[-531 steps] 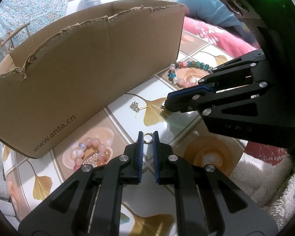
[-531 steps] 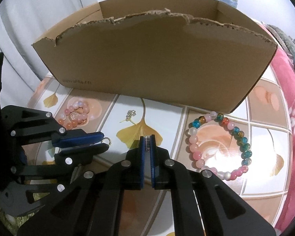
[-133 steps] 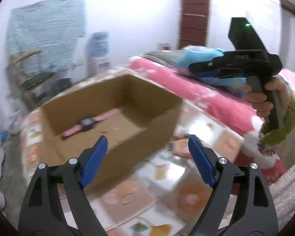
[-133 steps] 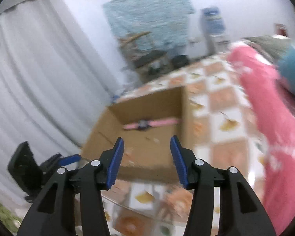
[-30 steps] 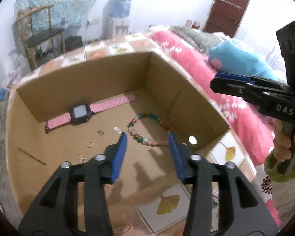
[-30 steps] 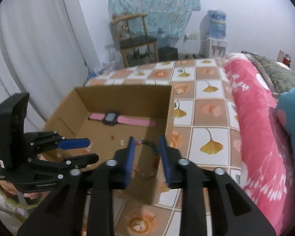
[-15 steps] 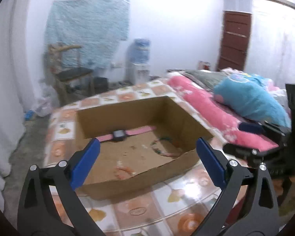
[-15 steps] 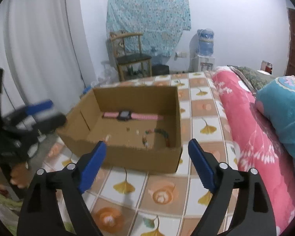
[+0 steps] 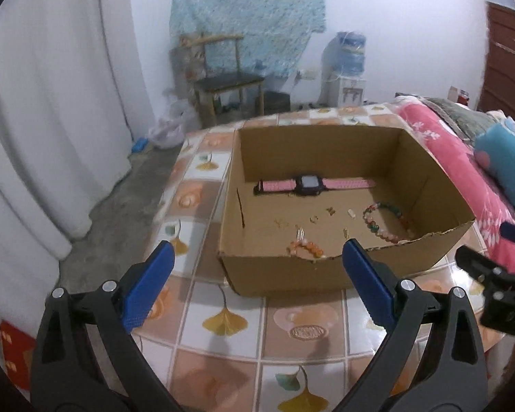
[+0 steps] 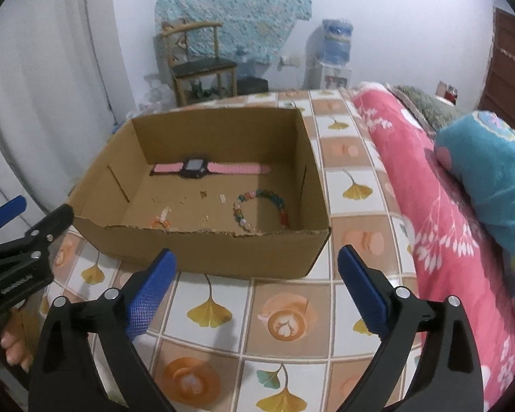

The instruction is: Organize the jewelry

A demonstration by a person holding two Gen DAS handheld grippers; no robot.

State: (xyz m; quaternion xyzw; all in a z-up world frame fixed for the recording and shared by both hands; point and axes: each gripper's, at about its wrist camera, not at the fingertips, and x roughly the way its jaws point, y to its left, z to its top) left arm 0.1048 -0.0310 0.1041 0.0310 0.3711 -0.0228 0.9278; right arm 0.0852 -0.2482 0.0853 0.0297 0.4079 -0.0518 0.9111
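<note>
A cardboard box stands on the tiled table. Inside lie a pink watch, a multicoloured bead bracelet, an orange-pink bead bracelet by the near wall, and several small earrings and rings. My left gripper is wide open and empty, held back above the table's near edge. My right gripper is wide open and empty, to its right. Each gripper shows at the edge of the other's view.
The table has a ginkgo-leaf tile pattern. A bed with a pink cover and a blue pillow runs along the right. A chair, a water dispenser and a white curtain are behind.
Both grippers have pulled back and up from the box and now stand further from it. Both jaws have stayed wide open and empty since half a second ago. The jewelry lies still in the box.
</note>
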